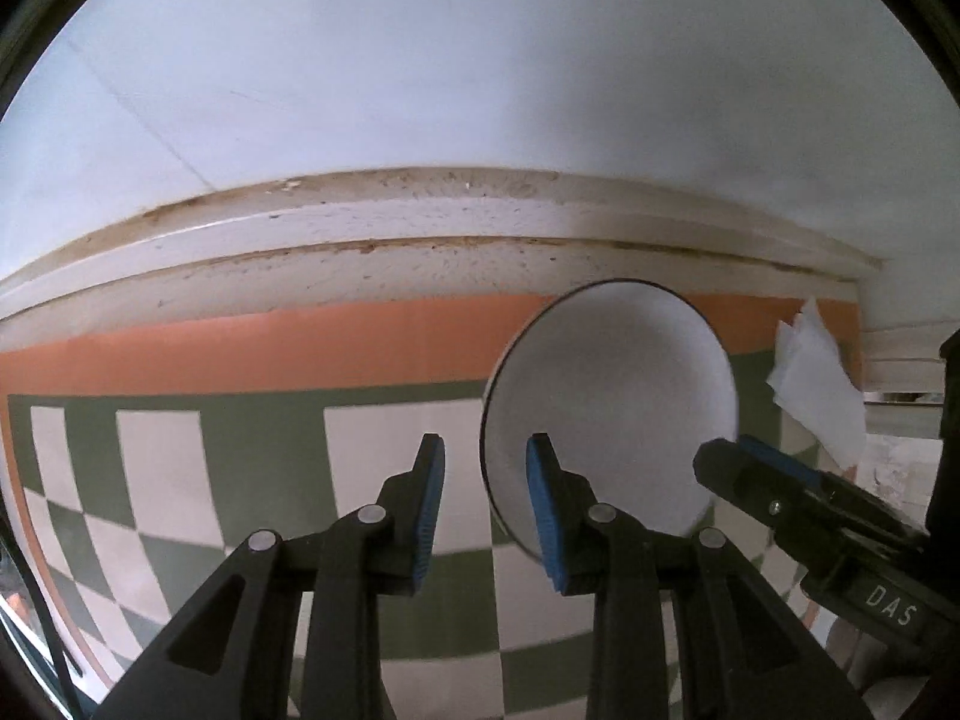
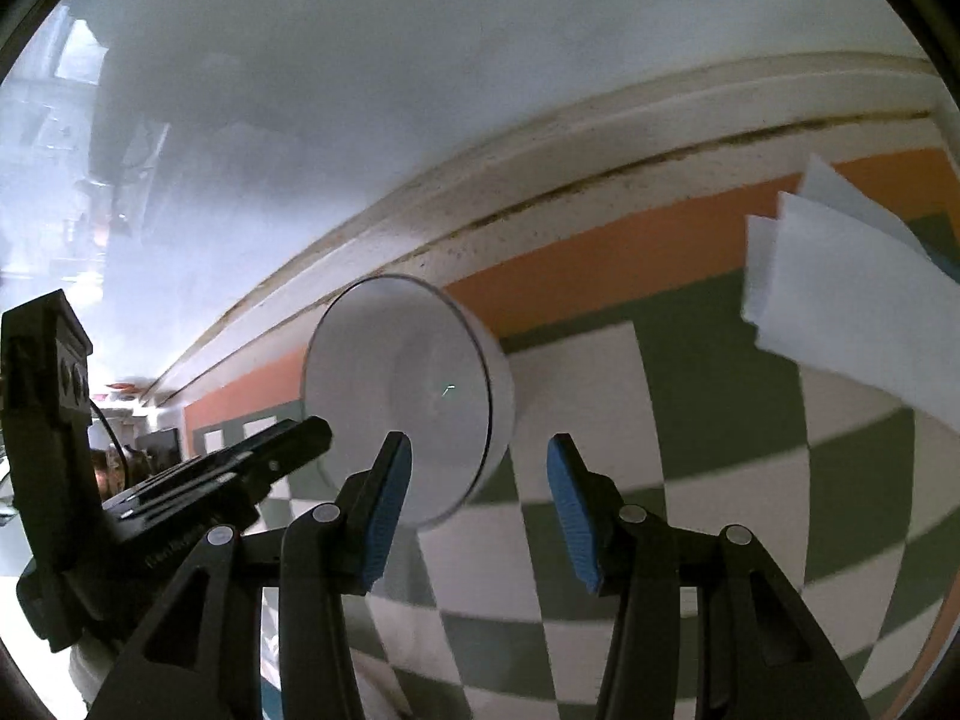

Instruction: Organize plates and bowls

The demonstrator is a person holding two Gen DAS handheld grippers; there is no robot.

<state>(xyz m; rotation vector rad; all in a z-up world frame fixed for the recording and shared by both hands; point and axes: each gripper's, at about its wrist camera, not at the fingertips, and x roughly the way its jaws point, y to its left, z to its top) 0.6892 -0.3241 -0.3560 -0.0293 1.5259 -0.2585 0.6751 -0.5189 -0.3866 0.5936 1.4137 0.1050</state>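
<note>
Near the back edge of the checkered mat (image 1: 252, 468), close to the wall trim, sits one white bowl (image 1: 612, 402), upright, empty, thin dark line on the rim. Looks like glazed ceramic: stiff, smooth, probably slippery under the pads, would chip if knocked against the trim. Moderate weight, I'd guess. Best hold is a pinch across the rim wall, one pad inside and one outside, not across the full width. Left gripper (image 1: 486, 516) has its jaws slightly apart, nothing between them, one pad in front of the bowl's near rim. Right gripper (image 2: 480, 510) has its jaws wider apart, also empty, bowl just beyond. Loose white paper (image 2: 840, 294) lies near the bowl, apart from it.
</note>
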